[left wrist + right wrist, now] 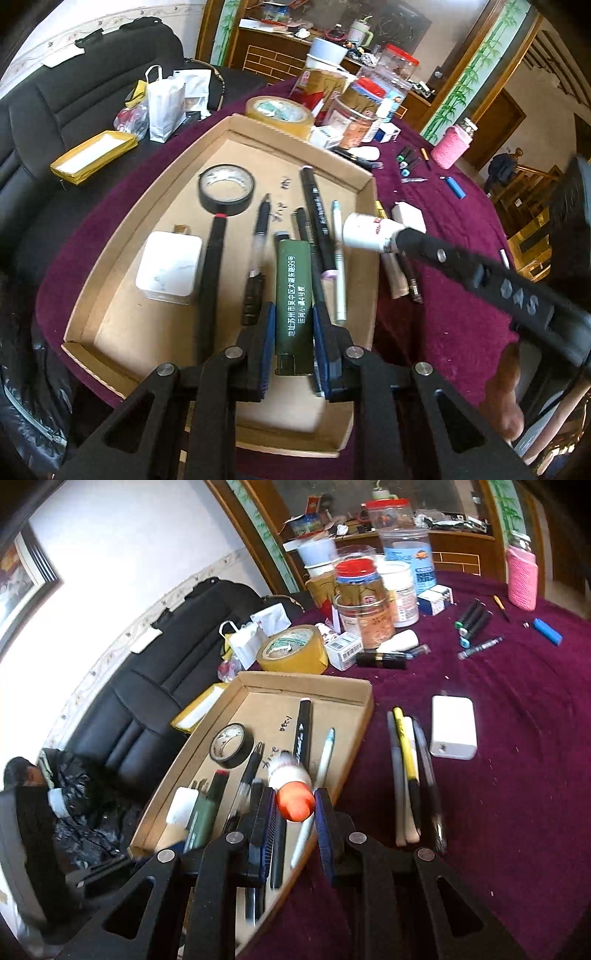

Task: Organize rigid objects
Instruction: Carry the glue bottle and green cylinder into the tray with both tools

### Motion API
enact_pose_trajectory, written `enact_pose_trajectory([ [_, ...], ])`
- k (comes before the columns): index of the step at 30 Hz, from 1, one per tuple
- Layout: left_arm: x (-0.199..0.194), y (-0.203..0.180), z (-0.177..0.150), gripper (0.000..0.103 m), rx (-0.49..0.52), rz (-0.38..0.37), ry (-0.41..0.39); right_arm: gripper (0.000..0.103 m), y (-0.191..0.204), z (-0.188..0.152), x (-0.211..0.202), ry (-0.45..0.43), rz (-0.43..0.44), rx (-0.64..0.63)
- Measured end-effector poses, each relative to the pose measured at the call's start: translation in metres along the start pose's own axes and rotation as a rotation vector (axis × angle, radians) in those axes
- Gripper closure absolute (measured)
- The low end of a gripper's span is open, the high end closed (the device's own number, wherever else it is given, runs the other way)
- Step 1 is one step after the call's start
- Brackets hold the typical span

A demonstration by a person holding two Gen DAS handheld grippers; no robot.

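Note:
A shallow cardboard tray (110, 295) on the maroon table holds a black tape roll (226, 188), a white charger (169, 264), several pens and markers. My left gripper (293, 314) is shut on a dark green rectangular lighter (293, 295) with white print, low over the tray. My right gripper (295, 805) is shut on a small white glue bottle with an orange cap (293, 801); the bottle (369, 232) hangs over the tray's right side in the left wrist view. The tray (258, 690) shows at left in the right wrist view.
Several pens (408, 771) and a white charger (453, 727) lie on the cloth right of the tray. A tan tape roll (293, 650), jars (364, 602), boxes, markers (474, 622), a blue lighter (547, 631) and a pink cup (521, 578) stand beyond. A black sofa (55, 110) is left.

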State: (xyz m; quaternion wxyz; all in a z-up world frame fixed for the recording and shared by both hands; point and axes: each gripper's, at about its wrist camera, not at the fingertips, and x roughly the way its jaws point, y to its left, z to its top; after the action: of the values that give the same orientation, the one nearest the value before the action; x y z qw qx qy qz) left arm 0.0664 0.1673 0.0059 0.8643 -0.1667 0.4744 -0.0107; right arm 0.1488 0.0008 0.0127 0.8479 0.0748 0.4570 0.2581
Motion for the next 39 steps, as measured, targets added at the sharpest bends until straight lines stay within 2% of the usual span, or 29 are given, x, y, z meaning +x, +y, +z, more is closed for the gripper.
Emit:
enact_pose_trajectory([
  [4,0.006,0.008,0.0,0.084,-0.012,-0.001,0.015,0.08,0.008,0.01,0.02,0.03,0.0,0.002],
  [12,0.019,0.012,0.0,0.084,0.01,0.008,0.047,0.08,0.016,0.018,0.046,0.04,-0.058,-0.007],
  [21,0.035,0.014,-0.002,0.084,0.027,0.033,0.081,0.08,0.021,0.023,0.052,0.031,-0.053,-0.022],
  [31,0.04,0.009,-0.002,0.083,0.054,0.06,0.075,0.08,0.017,0.017,0.057,0.035,-0.027,-0.025],
  [39,0.038,0.014,0.0,0.083,0.034,0.059,0.063,0.08,0.009,0.013,0.052,0.028,-0.002,-0.01],
])
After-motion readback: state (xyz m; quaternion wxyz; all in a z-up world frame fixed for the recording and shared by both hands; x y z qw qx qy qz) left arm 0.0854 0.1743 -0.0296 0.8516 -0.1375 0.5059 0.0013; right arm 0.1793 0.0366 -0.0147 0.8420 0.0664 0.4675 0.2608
